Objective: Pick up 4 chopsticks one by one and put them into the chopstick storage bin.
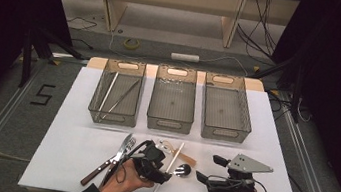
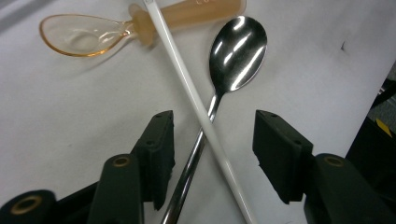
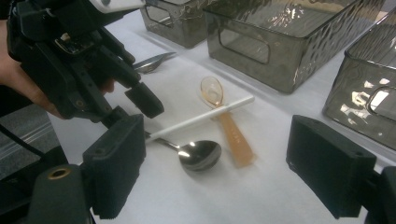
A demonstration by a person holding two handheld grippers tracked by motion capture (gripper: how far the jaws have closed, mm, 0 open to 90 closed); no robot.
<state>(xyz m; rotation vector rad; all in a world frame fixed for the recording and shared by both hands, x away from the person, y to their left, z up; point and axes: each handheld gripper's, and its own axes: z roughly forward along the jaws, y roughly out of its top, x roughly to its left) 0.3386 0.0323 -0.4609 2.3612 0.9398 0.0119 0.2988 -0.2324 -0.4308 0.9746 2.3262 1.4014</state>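
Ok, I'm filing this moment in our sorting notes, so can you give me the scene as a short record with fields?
left gripper: open, jaws astride the white chopstick and the metal spoon handle, pads not pressing
right gripper: open, nothing between its jaws
stack: chopstick lies across the spoon handle and the amber plastic spoon
left of the hand: fork and knife
left bin: holds a white chopstick and a metal one
middle bin, right bin: nothing seen inside

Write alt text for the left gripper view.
The left gripper points down at a white table, its black jaws apart on either side of a white stick lying across a metal spoon. An amber plastic spoon lies beyond them.
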